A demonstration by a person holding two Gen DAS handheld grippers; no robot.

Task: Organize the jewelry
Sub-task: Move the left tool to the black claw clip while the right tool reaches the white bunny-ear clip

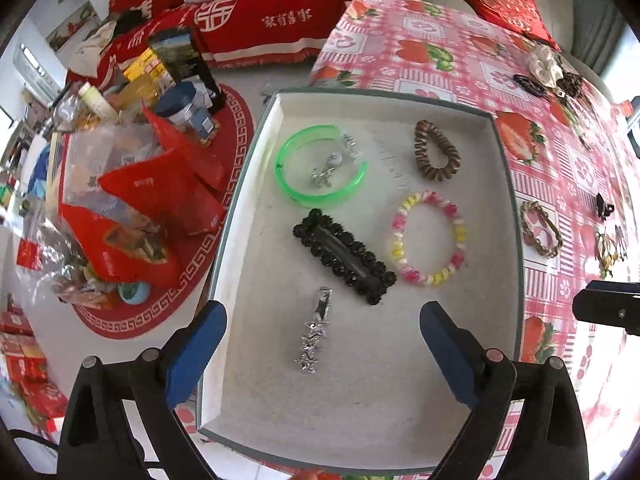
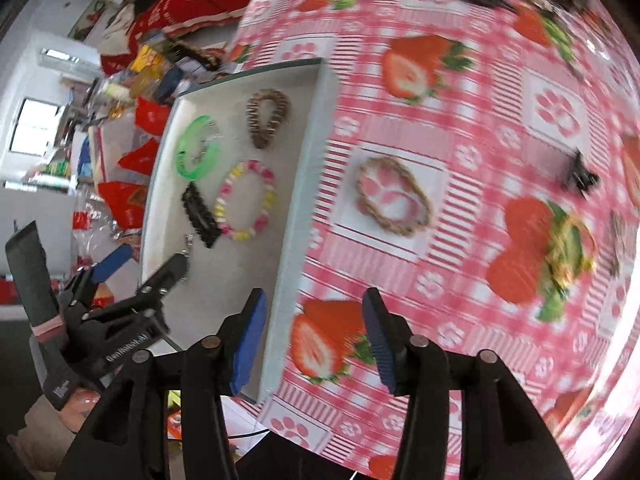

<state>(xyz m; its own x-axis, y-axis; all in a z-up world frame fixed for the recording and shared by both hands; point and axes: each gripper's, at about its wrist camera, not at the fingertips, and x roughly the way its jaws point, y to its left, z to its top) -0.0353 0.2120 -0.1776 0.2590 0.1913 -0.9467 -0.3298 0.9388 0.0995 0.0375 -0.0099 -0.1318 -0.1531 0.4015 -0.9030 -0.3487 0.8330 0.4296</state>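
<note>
Tray (image 1: 508, 184) on table (image 1: 440, 40), hair clips and bracelets inside, apparently more jewelry rightward

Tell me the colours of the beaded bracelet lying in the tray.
The beaded bracelet is pink, yellow and white, clearest in the left wrist view.

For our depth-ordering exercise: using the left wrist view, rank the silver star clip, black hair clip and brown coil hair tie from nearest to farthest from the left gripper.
1. Silver star clip, between the open fingers.
2. Black hair clip, mid-tray.
3. Brown coil hair tie, far right corner.
</note>
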